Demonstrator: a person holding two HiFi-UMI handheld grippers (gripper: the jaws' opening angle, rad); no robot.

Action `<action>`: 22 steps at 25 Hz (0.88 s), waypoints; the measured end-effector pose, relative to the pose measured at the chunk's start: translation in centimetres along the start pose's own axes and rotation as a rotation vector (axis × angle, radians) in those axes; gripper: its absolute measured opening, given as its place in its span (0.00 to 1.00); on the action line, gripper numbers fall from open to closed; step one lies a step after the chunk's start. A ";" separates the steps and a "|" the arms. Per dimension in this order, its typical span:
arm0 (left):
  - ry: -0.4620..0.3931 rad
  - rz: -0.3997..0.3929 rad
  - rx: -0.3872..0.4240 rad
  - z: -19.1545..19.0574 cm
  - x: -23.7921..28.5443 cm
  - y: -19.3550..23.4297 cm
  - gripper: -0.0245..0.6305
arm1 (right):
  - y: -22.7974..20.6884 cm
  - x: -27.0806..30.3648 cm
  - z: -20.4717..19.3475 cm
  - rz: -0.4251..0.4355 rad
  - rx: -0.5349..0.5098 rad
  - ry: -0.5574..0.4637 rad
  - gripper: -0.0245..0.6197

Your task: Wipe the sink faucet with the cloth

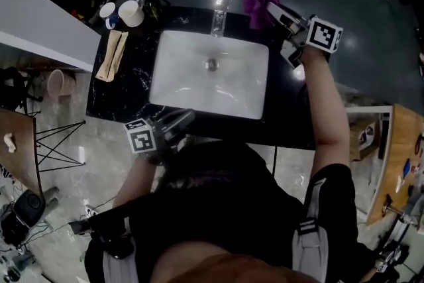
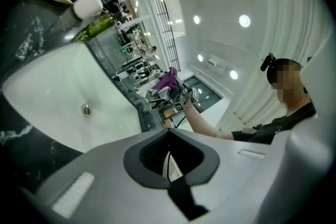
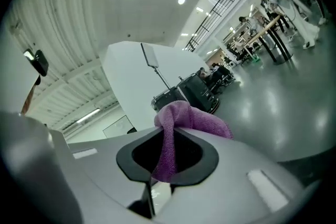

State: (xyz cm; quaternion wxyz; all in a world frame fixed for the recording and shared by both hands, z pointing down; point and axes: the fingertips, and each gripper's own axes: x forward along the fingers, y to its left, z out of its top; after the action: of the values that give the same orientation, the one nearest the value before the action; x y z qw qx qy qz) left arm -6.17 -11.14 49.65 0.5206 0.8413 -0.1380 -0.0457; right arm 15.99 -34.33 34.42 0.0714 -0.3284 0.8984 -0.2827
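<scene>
The right claw is pinching the cloth near the tap for wiping. The left claw is resting shut; empty.

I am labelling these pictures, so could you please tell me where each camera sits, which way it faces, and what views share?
Head view: on the person's head, facing steeply down at sink and faucet; both arms, left gripper and right gripper show.
Left gripper view: on that gripper, facing across the sink; its shut jaws and the right arm show.
Right gripper view: on that gripper, facing the open room; its jaws pinch the cloth.
Shared: head and left gripper views both show sink and cloth.
</scene>
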 end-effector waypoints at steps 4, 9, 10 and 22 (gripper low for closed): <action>-0.180 0.118 -0.071 -1.2 -1.1 0.7 0.04 | -6.3 4.8 -1.1 0.013 0.136 0.063 0.12; -0.345 0.232 -0.159 -4.2 -1.8 0.9 0.04 | -11.9 8.9 -7.2 -0.005 0.351 0.139 0.12; -0.373 0.242 -0.176 -4.6 -1.9 0.9 0.04 | -12.6 9.2 -8.3 -0.006 0.377 0.147 0.12; -0.472 0.250 -0.246 -6.3 -3.1 0.0 0.04 | -17.2 9.9 -18.3 -0.225 0.501 0.338 0.12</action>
State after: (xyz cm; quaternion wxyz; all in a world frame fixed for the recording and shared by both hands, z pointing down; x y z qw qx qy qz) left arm -7.72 -4.79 52.28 0.5738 0.7145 -0.3514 -0.1919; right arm 12.01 -42.83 59.73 -0.0317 -0.3463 0.7580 -0.5519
